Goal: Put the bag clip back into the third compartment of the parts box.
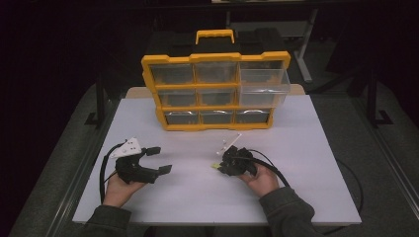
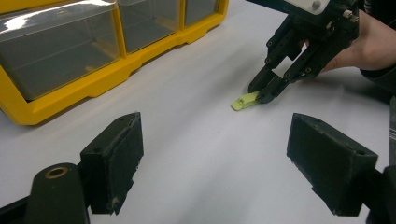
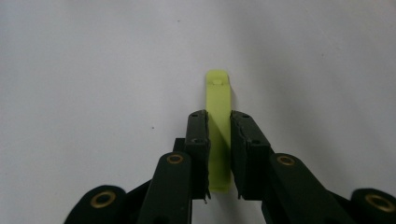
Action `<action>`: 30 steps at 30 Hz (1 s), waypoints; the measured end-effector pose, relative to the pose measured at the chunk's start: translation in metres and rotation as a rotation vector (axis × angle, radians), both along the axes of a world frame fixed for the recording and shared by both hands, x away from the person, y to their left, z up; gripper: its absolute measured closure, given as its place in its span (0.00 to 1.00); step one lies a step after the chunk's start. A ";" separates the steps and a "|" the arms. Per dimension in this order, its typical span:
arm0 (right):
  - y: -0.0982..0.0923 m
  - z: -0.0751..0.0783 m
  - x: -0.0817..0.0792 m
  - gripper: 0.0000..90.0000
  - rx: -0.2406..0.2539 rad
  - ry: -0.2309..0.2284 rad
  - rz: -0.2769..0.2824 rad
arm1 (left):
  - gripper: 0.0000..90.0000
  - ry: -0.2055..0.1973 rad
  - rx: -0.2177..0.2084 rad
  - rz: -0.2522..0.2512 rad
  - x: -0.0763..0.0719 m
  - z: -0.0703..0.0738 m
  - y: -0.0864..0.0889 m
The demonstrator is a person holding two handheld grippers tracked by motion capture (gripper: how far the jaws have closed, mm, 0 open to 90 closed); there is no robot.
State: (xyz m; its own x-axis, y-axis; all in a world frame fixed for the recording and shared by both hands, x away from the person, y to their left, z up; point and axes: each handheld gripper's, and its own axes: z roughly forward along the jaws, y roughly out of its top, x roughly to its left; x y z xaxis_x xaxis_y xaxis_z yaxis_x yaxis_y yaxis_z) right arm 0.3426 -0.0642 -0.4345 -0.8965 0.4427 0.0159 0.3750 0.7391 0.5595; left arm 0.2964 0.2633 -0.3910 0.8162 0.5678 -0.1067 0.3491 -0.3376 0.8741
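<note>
Here, from the biggest thing down:
Table: a white table (image 1: 306, 163) carries everything, with open bare surface between the two hands.
Organiser: a yellow drawer organiser (image 1: 215, 92) stands at the far edge; its top right clear drawer (image 1: 264, 87) is pulled out, well apart from the grippers.
Left gripper: the left gripper (image 1: 159, 159) rests near the left side, jaws spread wide with nothing between them.
Right gripper: the right gripper (image 3: 218, 140) is tipped down at the table, jaws drawn in against both long sides of the strip, apparently pinching it.
Strip: a small yellow-green plastic strip (image 3: 219, 135) lies flat mid-table, its far end poking past the fingertips.
Risk: the strip is thin and flat on a smooth top, so a shallow pinch could let it slide out or flip on lifting; pads dragging the table could also push it away.
</note>
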 end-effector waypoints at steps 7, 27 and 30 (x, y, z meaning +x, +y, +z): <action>-0.002 0.001 0.001 0.85 0.017 -0.002 0.007 | 0.21 -0.004 0.001 -0.003 0.000 -0.001 0.000; -0.016 0.025 -0.002 0.85 0.090 0.027 0.112 | 0.21 0.009 0.007 -0.011 0.002 -0.006 0.001; -0.021 0.030 -0.001 0.85 0.104 0.044 0.119 | 0.21 0.009 0.000 -0.010 0.001 -0.006 0.001</action>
